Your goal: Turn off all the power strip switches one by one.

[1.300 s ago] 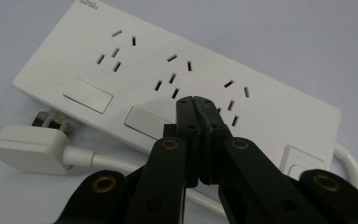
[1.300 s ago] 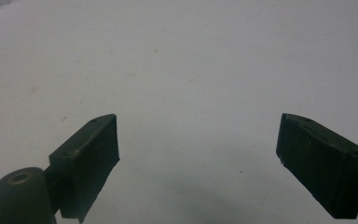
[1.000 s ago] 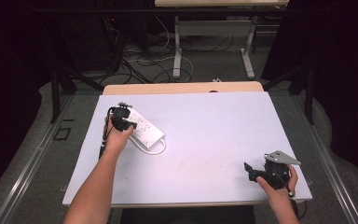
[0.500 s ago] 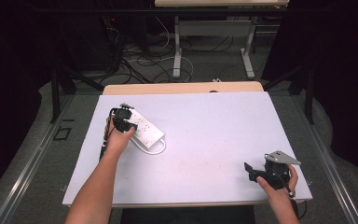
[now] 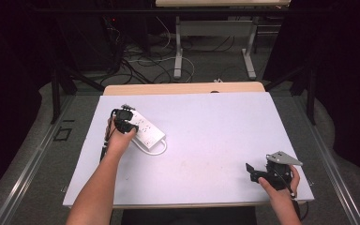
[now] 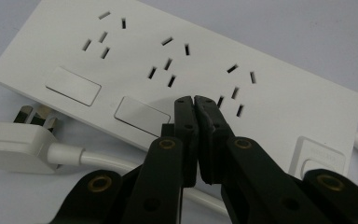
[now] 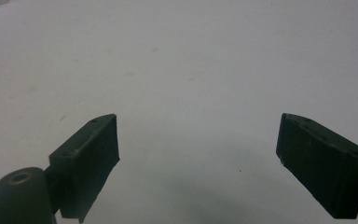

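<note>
Two black fingers (image 6: 192,140) of the left gripper (image 6: 194,99) are pressed together with nothing between them, their tips right over the white plastic power strip (image 6: 177,70), near the second of its rectangular switches (image 6: 142,116). That strip (image 5: 146,129) lies on the left part of the pale lilac surface (image 5: 206,140), its white plug (image 6: 16,144) and cord beside it. Over at the near right edge, the right gripper (image 5: 255,171) hovers just above bare surface, its fingers (image 7: 91,163) spread wide apart and holding nothing, well apart from the strip.
</note>
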A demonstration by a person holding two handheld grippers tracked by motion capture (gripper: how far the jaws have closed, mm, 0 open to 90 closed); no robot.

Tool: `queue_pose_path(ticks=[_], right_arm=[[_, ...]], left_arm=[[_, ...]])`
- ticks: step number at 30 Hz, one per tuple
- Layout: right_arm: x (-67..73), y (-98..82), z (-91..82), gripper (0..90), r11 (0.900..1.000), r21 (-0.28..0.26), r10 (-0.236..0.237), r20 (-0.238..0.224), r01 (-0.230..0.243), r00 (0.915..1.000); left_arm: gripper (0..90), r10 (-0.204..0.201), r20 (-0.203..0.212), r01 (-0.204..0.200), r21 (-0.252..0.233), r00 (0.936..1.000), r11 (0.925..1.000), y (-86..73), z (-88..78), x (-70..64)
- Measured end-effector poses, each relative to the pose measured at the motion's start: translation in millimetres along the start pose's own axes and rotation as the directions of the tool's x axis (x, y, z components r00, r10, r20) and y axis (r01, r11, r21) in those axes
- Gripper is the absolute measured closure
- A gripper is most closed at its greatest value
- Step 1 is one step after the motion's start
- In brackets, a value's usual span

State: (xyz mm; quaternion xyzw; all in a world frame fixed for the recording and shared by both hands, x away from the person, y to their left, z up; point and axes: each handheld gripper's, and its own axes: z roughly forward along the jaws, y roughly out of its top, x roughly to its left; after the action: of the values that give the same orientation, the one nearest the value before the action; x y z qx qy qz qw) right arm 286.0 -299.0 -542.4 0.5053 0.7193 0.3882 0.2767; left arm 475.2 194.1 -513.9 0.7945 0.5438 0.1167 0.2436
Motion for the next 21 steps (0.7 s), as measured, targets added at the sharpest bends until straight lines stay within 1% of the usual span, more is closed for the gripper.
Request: queue_pose_path(ticks=[1,3,4,7,8,9,11,12,15,16,19,20,21], right_arm=[[-0.4,-0.2,0.4,12.3,1.000,-0.005,-0.005,-0.002,0.005,1.0000],[-0.5,-0.3,0.7,12.3,1.000,-0.004,-0.009,0.002,0.009,1.0000],[-0.5,-0.2,0.4,12.3,1.000,-0.002,-0.009,0.004,0.009,1.0000],[0.0,0.0,0.1,12.3,1.000,0.000,-0.001,0.000,0.001,1.0000],[0.0,0.0,0.1,12.3,1.000,0.000,-0.001,0.000,0.001,1.0000],[-0.1,0.0,0.1,12.3,1.000,0.000,-0.001,0.000,0.001,1.0000],[-0.1,0.0,0.1,12.3,1.000,0.000,-0.001,0.000,0.001,1.0000],[-0.2,0.0,0.2,12.3,1.000,0.001,-0.001,0.000,0.001,1.0000],[-0.1,0.1,0.2,12.3,1.000,0.000,-0.002,-0.001,0.002,1.0000],[-0.8,-0.1,0.6,12.3,1.000,-0.001,-0.012,0.003,0.012,0.9999],[-0.5,-0.2,0.9,12.3,1.000,-0.006,-0.006,0.009,0.006,0.9999],[-0.4,-0.1,0.7,12.3,1.000,-0.005,-0.006,0.007,0.006,1.0000],[-0.2,0.1,0.2,12.3,1.000,0.000,-0.003,-0.001,0.003,1.0000]], left_arm=[[88.4,-0.003,-0.002,0.003,-0.006,1.0000,1.0000,-0.3,0.4,-0.1],[88.5,-0.002,-0.001,0.002,-0.004,1.0000,1.0000,-0.3,0.1,-0.2],[88.5,-0.009,0.002,0.009,-0.005,1.0000,0.9999,-0.6,0.4,-0.7],[88.7,-0.007,0.003,0.007,-0.005,1.0000,1.0000,-0.7,0.3,-0.7],[88.6,-0.001,0.010,0.001,-0.004,0.9999,1.0000,-0.8,0.4,0.0],[87.8,-0.010,0.020,0.011,-0.008,0.9998,0.9999,-1.3,1.0,-0.6],[87.1,-0.018,0.022,0.018,-0.013,0.9996,0.9998,-2.0,1.0,-0.7],[87.1,-0.010,0.019,0.010,-0.013,0.9998,0.9999,-2.0,0.9,0.0],[87.1,-0.014,0.024,0.015,-0.015,0.9996,0.9998,-2.6,0.8,0.3],[87.4,-0.008,0.021,0.009,-0.014,0.9997,0.9999,-2.4,0.6,0.5],[88.4,-0.007,0.019,0.008,-0.014,0.9998,0.9999,-2.3,0.5,0.3],[88.3,-0.009,0.018,0.009,-0.014,0.9998,0.9999,-2.3,0.5,0.4],[88.3,-0.021,0.022,0.021,-0.016,0.9995,0.9996,-2.6,0.8,-0.1]])
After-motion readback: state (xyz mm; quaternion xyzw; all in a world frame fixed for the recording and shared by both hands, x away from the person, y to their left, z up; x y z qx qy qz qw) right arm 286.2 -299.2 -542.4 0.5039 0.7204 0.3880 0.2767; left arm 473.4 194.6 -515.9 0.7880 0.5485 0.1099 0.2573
